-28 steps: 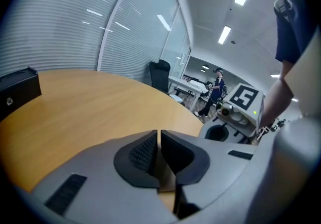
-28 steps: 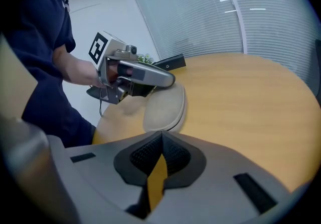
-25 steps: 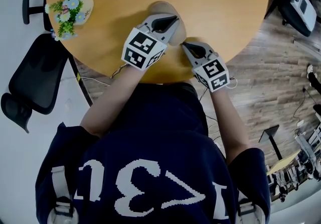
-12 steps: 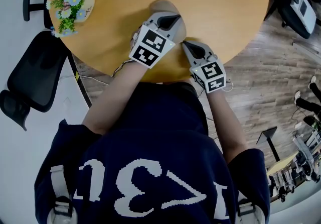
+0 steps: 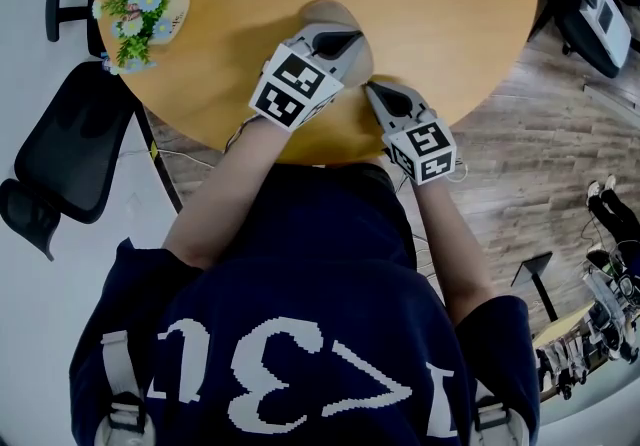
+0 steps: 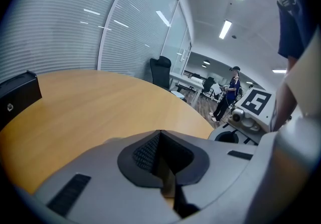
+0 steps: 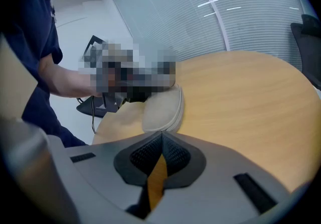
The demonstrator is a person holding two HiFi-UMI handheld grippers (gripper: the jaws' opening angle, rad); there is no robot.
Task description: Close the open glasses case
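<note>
Large white print (image 5: 265, 374) on navy shirt (image 5: 300, 264); only a "3" legible

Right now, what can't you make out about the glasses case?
- Head view: the left gripper covers most of the glasses case, hiding its seam.
- Right gripper view: a blurred patch covers the case's far end.
- Left gripper view: the gripper's own body hides nearly all of the case.

- Glasses case (image 7: 163, 110): beige, soft-looking oval shell, lid down on its base, only a thin seam showing along its side.
- It lies flat just ahead of the right gripper (image 7: 161, 136) tips.
- From above it is partly covered by the left gripper (image 5: 348, 36).
</note>
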